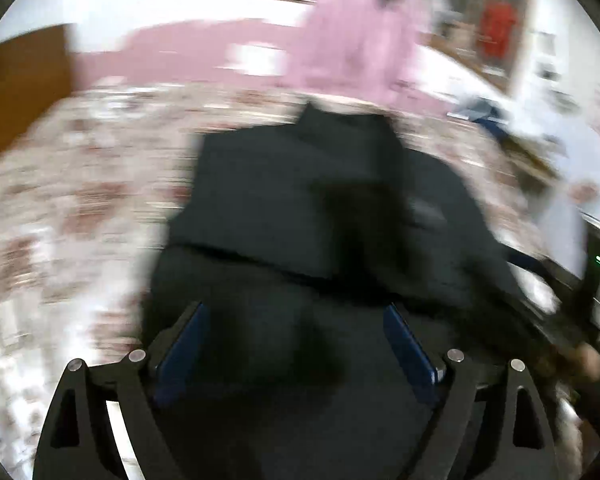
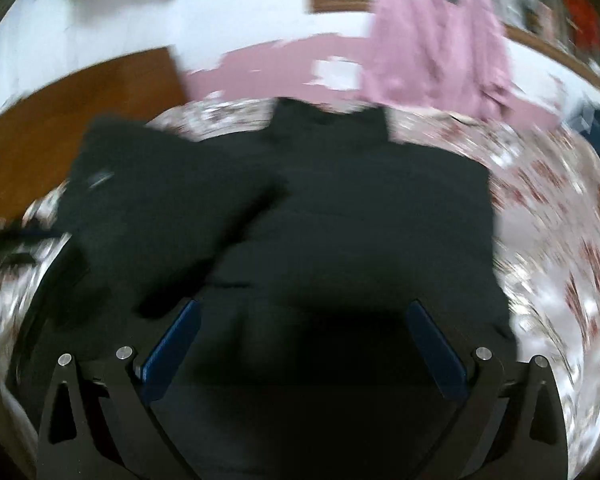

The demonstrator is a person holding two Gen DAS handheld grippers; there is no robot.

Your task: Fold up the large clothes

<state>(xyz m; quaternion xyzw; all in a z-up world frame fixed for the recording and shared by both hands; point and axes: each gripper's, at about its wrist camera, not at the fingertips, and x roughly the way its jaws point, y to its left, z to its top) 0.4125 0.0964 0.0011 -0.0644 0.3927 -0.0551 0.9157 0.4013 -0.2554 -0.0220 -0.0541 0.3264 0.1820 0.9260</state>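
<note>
Left wrist view heavily motion-blurred; left gripper spread wide, blue pads clear of cloth, nothing pinched; black garment lies flat across the middle of the floral bedspread, its near part running under the gripper and cut off by the bottom of the frame; fold line visible but details smeared; a hand at the right edge, too blurred to read; right wrist view shows right gripper also spread, empty, over the same garment; only here a loose black flap reaches toward the bed's left edge; pink cloth hangs beyond the far edge.
</note>
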